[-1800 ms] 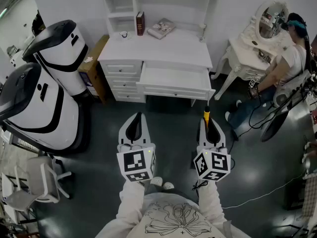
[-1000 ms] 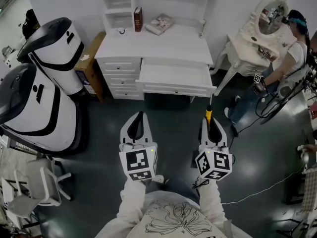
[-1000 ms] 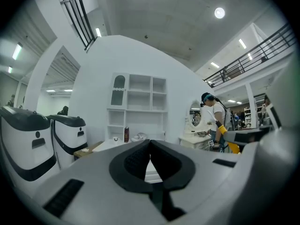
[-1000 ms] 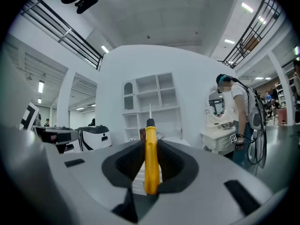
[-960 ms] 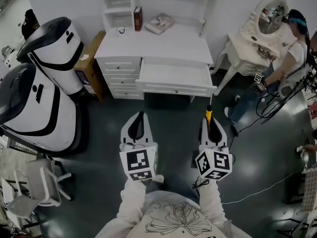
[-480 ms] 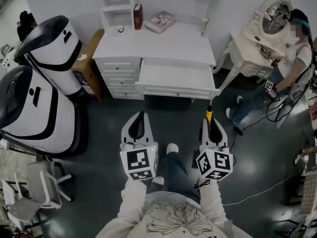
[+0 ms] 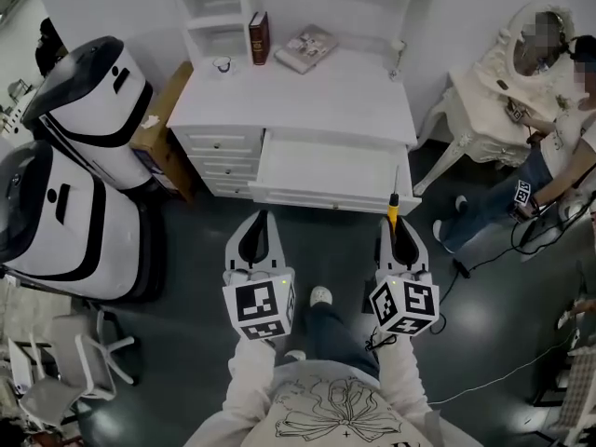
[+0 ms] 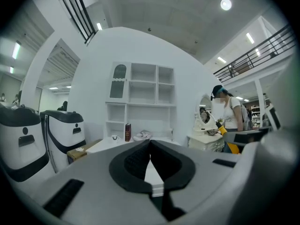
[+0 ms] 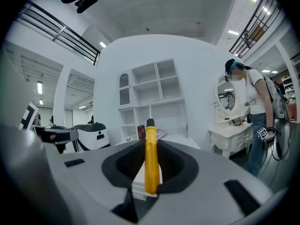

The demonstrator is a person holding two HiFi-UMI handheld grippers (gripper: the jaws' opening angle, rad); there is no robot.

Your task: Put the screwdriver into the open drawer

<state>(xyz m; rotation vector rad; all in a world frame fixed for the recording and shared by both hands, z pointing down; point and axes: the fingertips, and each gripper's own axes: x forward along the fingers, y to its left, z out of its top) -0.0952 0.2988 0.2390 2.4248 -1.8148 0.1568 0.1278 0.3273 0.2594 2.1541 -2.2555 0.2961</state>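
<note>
A white desk (image 7: 307,91) stands ahead with its wide middle drawer (image 7: 326,170) pulled open; the inside looks bare. My right gripper (image 7: 394,223) is shut on a screwdriver (image 7: 393,212) by its yellow handle (image 9: 150,163). The thin shaft points forward, and in the head view its tip lies over the drawer's front right corner. My left gripper (image 7: 259,222) hangs level beside it, just short of the drawer front. Its fingertips meet, with nothing between them (image 8: 150,142). Both grippers point at the desk.
Two large white-and-black machines (image 7: 88,91) (image 7: 56,222) and a cardboard box (image 7: 156,124) flank the desk's left. A red book (image 7: 258,37) and a magazine (image 7: 307,49) lie on the desktop. A white vanity (image 7: 503,87), a person (image 7: 563,147) and floor cables (image 7: 484,250) are at right.
Both grippers have moved forward toward the desk, which now looks larger and nearer. The screwdriver's tip now reaches the drawer's front edge. Both jaws are as before.
</note>
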